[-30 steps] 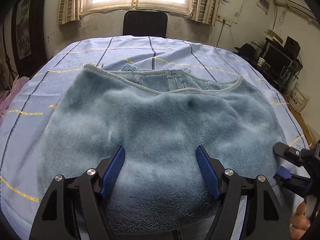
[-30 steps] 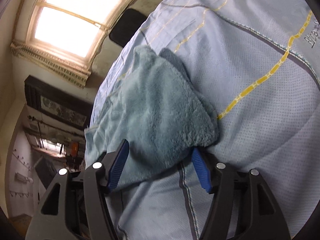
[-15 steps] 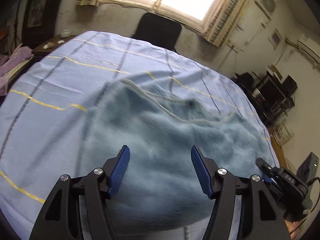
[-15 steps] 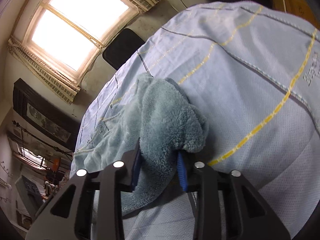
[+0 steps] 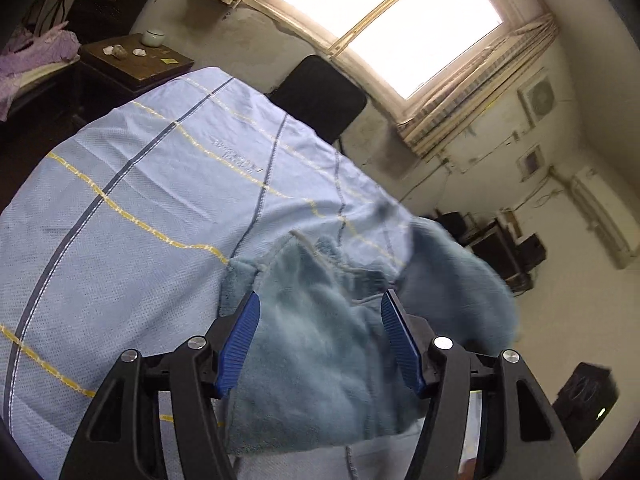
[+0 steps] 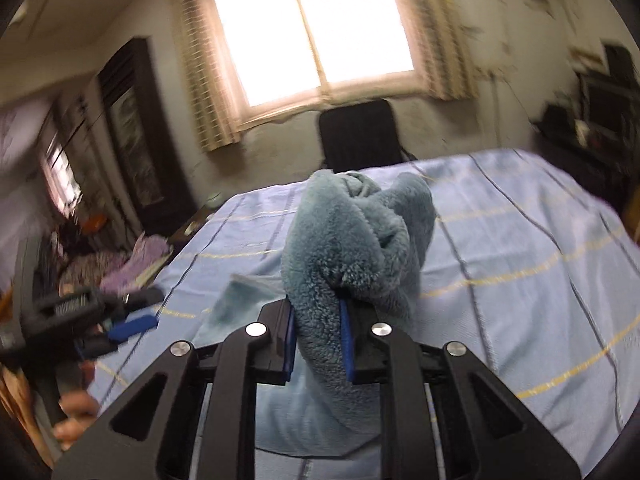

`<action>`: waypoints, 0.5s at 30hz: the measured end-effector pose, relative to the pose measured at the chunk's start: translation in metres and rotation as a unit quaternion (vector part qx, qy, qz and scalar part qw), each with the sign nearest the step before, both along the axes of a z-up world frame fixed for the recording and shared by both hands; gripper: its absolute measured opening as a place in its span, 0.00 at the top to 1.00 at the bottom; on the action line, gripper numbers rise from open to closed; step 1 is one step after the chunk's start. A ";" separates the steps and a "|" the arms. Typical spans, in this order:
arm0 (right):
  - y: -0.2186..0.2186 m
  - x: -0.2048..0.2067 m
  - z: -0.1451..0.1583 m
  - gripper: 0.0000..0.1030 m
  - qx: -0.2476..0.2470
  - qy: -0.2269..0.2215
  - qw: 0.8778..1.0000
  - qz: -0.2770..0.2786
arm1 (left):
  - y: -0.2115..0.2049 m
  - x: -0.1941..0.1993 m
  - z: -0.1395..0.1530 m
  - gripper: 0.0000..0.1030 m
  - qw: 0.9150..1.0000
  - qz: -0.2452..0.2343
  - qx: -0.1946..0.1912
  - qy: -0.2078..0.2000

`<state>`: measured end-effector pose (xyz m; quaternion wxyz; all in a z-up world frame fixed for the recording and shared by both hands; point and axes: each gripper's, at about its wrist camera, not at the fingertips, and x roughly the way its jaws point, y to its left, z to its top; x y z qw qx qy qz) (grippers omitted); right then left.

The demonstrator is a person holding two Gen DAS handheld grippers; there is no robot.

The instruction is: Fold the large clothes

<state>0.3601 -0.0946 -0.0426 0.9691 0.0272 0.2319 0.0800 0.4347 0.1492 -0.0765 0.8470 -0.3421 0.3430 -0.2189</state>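
Note:
A blue-grey fleece garment point(image 5: 320, 352) lies bunched on the bed's light blue sheet point(image 5: 132, 200). My left gripper point(image 5: 320, 344) hangs over the garment's near left part. Both blue pad faces show bare, the jaws stand apart, and the fleece lies below them. My right gripper point(image 6: 318, 336) is closing its jaws and pinches a thick fold of the fleece point(image 6: 344, 240), which is lifted off the sheet and stands up in front of the camera. In the right wrist view the left gripper point(image 6: 132, 326) shows blurred at the left, above a person's hand point(image 6: 76, 412).
A black chair point(image 6: 360, 136) stands behind the bed's far edge, under the window. A dark side table point(image 5: 136, 60) with small items and purple cloth point(image 5: 36, 56) are at the far left. Shelves with electronics point(image 5: 508, 248) line the right wall.
My right gripper went from open around the fleece's edge to pinched on it, rolled upright and lifted it. My left gripper swung left and tilted. The garment is now bunched narrower.

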 end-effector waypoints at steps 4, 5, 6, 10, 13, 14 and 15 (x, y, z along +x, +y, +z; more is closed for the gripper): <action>0.057 -0.009 -0.019 0.84 -0.068 -0.003 0.996 0.063 | 0.001 -0.004 0.003 0.38 0.997 -0.045 -0.060 -0.017; 0.065 -0.010 -0.025 0.84 -0.076 0.002 0.994 0.074 | -0.003 -0.004 0.002 0.38 0.996 -0.057 -0.069 -0.017; 0.074 -0.011 -0.032 0.84 -0.084 0.008 0.993 0.086 | -0.007 -0.002 0.000 0.38 0.995 -0.068 -0.073 -0.015; 0.092 -0.017 -0.052 0.84 -0.124 0.018 0.985 0.116 | -0.025 0.008 -0.016 0.38 0.994 -0.089 -0.069 0.018; 0.094 -0.021 -0.058 0.84 -0.144 0.015 0.982 0.121 | -0.030 0.014 -0.025 0.38 0.994 -0.087 -0.053 0.030; 0.092 -0.022 -0.059 0.84 -0.143 0.017 0.982 0.124 | -0.029 0.018 -0.029 0.38 0.994 -0.087 -0.057 0.034; 0.091 -0.022 -0.060 0.84 -0.142 0.019 0.982 0.126 | -0.028 0.020 -0.031 0.37 0.993 -0.088 -0.063 0.038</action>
